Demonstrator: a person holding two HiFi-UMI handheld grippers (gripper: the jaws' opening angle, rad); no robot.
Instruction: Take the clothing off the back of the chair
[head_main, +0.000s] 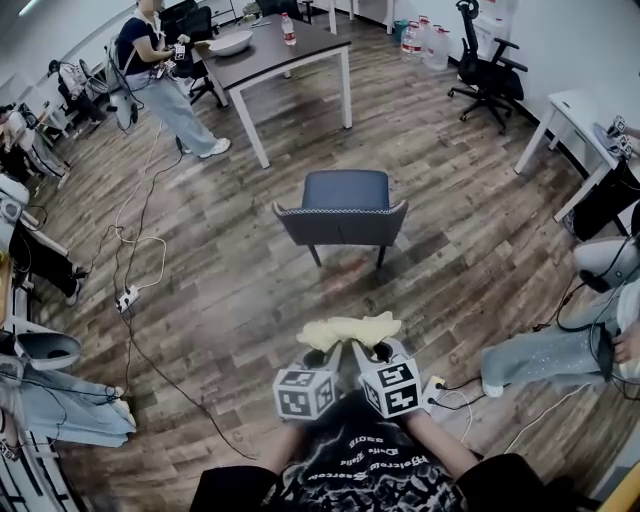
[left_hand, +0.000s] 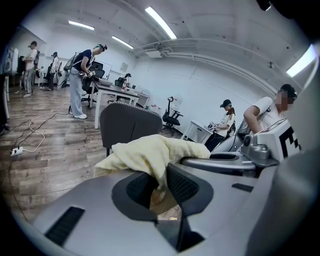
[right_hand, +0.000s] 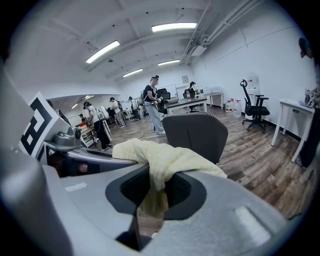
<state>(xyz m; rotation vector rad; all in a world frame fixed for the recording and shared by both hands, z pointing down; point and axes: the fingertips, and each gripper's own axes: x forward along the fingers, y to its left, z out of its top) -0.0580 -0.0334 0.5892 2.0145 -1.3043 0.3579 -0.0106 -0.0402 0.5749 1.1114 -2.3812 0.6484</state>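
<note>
Your left tongs (left_hand: 159, 186) and right tongs (right_hand: 159, 189) each pinch fold of yellow clothing (head_main: 350, 328). Clothing hangs bunched between them, above floor (head_main: 200, 300), well apart from chair (head_main: 343, 212).

Step, as judged: clothing already off chair back; you hold it clear. Next move calls for even grip both sides, no tugging apart.

Head view alone shows bare chair back from above. Gripper views alone show cloth nipped between pads.
</note>
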